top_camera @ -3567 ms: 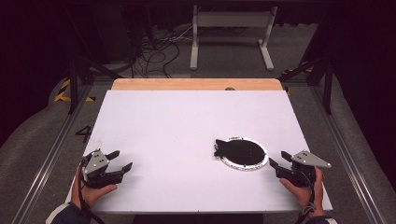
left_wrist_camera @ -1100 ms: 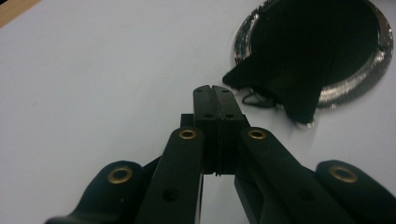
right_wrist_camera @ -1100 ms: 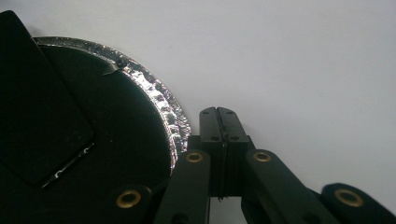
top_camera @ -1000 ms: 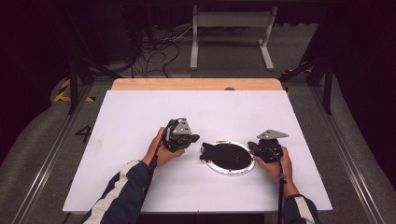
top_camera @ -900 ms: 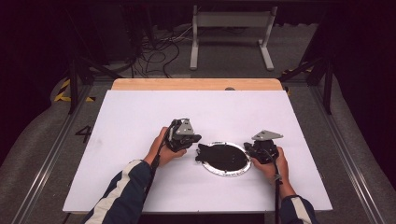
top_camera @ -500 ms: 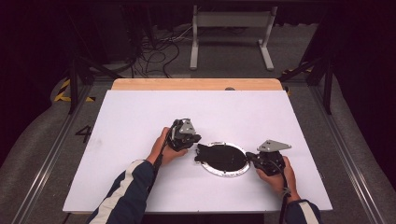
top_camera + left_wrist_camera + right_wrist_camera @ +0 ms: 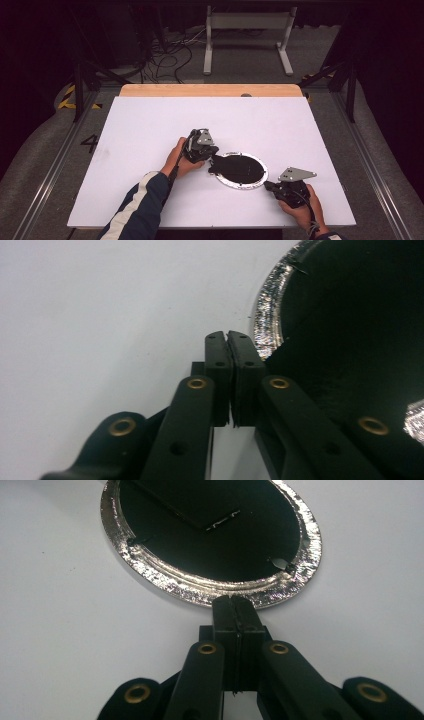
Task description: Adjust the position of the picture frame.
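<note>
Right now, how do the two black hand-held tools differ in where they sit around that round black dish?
The left tool sits at the dish's upper left edge by a black tab; the right tool sits at its lower right, tips at the silver rim. The right tool carries a grey three-cornered plate lying flat and plain to see; the left tool's top is turned and tilted. Both have their jaws shut and hold nothing.

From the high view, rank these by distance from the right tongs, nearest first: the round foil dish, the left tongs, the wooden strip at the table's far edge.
1. Round foil dish: just up-left of the right tongs.
2. Left tongs: at the dish's opposite, left rim.
3. Wooden strip: along the table's far edge.
</note>
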Available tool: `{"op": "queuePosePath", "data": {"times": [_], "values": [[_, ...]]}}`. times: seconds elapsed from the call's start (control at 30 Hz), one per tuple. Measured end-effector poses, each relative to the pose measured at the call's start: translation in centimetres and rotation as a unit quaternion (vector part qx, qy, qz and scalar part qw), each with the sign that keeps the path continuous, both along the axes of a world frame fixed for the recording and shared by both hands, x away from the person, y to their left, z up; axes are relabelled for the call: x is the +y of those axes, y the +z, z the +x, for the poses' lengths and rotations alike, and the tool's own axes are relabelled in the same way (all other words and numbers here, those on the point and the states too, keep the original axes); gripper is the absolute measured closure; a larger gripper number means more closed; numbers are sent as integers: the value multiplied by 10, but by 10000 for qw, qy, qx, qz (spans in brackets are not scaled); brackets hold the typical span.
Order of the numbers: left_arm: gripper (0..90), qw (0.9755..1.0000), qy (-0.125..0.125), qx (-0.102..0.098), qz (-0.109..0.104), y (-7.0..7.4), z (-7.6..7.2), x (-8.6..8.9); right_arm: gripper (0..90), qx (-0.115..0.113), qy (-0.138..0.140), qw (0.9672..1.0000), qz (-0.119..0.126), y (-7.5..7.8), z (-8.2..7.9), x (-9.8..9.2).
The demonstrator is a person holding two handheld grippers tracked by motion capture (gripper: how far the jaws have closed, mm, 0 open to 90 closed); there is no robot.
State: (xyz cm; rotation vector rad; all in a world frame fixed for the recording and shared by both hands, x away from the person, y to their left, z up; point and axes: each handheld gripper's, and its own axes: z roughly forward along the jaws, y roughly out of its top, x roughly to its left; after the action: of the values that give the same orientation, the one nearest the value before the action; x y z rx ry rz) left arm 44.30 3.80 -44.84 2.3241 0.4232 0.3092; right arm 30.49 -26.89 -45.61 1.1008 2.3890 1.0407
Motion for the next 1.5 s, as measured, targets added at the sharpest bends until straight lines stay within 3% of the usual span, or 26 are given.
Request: {"op": "queuePosePath", "data": {"times": [0.2,0.33,0.8,1.03,1.27,1.4,1.5], "values": [[900,9999,-93,6,41,0,0,1,900,-3,-41,10000,62,-1,2,1],[900,9998,-65,-94,157,1,-2,-1,900,-122,-72,9999,-62,-1,3,6],[900,9998,-97,112,119,2,0,8,900,-201,-263,9994,-69,-2,10,8],[900,9997,-128,96,166,3,-2,9,900,-220,-328,9992,-73,-2,10,10],[900,9998,-102,95,133,2,-3,10,900,-129,-36,9999,-53,-2,3,20],[900,9998,-131,65,160,2,-4,10,900,-153,-4,9998,-92,-2,4,24],[900,9997,-146,149,144,3,-5,13,900,-186,19,9998,-122,-2,5,25]]}}
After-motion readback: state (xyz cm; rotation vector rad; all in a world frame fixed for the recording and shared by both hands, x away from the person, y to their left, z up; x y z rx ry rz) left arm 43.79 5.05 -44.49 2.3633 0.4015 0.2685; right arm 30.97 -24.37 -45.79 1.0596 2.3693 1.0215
